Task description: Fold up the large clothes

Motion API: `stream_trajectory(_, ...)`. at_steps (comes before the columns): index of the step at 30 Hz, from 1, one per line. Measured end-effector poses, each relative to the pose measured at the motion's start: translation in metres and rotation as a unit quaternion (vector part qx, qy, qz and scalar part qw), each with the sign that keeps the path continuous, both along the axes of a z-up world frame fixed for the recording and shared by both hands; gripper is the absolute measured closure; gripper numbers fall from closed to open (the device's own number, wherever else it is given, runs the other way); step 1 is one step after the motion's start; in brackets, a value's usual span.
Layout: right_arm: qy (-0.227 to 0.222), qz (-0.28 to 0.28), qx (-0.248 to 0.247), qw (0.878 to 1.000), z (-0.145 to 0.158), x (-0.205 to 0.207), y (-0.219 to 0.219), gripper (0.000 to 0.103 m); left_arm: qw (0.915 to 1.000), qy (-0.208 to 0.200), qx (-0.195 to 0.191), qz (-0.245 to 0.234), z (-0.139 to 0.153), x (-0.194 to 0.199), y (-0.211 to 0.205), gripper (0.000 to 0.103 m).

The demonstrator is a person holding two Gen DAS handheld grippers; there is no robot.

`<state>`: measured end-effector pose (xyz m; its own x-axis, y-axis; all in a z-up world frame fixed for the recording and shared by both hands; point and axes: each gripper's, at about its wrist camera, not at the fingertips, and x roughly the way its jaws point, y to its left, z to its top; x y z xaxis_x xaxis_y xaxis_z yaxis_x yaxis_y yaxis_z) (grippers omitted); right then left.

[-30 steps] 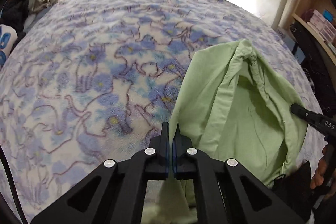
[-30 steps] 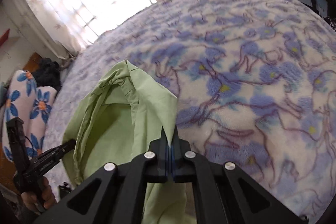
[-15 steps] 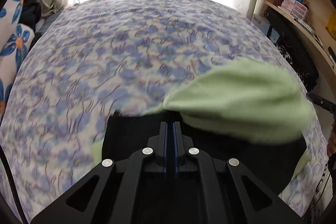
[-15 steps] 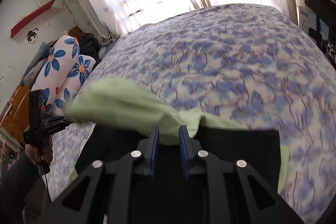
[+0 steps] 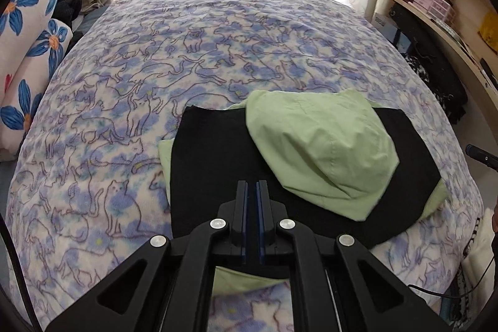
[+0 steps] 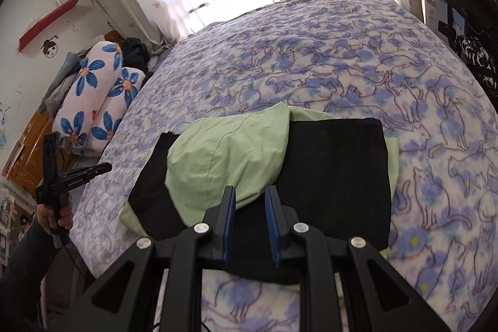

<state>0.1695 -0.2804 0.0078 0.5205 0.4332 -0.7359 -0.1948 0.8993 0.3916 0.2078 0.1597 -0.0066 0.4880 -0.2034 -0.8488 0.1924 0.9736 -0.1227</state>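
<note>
A second ago each of your grippers pinched the light green garment (image 5: 320,145) and held it up over the bed. Now it lies released on the cat-print blanket (image 5: 124,101), its green hood part thrown over the black panel (image 5: 211,164), just ahead of both pairs of jaws. The left gripper (image 5: 251,192) has its jaws pressed together with nothing between them. The right gripper (image 6: 251,198) has just been opening its jaws; they stand a little apart and empty, the cloth just beyond the tips. I judge that one fold is laid down, and the bundle is not yet neat. For writing: the left gripper's body, seen from the right wrist, carries white letters, too small to read. A box (image 6: 434,10) at the right has print, also unreadable.
</note>
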Motion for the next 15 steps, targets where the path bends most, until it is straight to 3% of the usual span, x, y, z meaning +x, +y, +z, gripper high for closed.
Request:
stream_trajectory(3,-0.006,0.010,-0.006,1.000,0.012,-0.022,0.003,0.073,0.9999,0.001,-0.004,-0.014,0.008,-0.019,-0.008,0.100)
stream_trajectory(8,-0.005,0.028,0.011,1.000,0.021,-0.046,0.009,0.072,0.9993,0.012,-0.021,-0.027,0.012,-0.045,-0.026,0.096)
stream_trajectory(12,0.008,0.046,0.023,0.999,0.009,-0.051,0.024,0.072,0.9983,0.036,-0.035,-0.029,-0.003,-0.052,-0.042,0.093)
stream_trajectory(15,0.025,0.056,0.034,0.998,-0.010,-0.045,0.037,0.072,0.9971,0.055,-0.042,-0.032,-0.023,-0.049,-0.052,0.084)
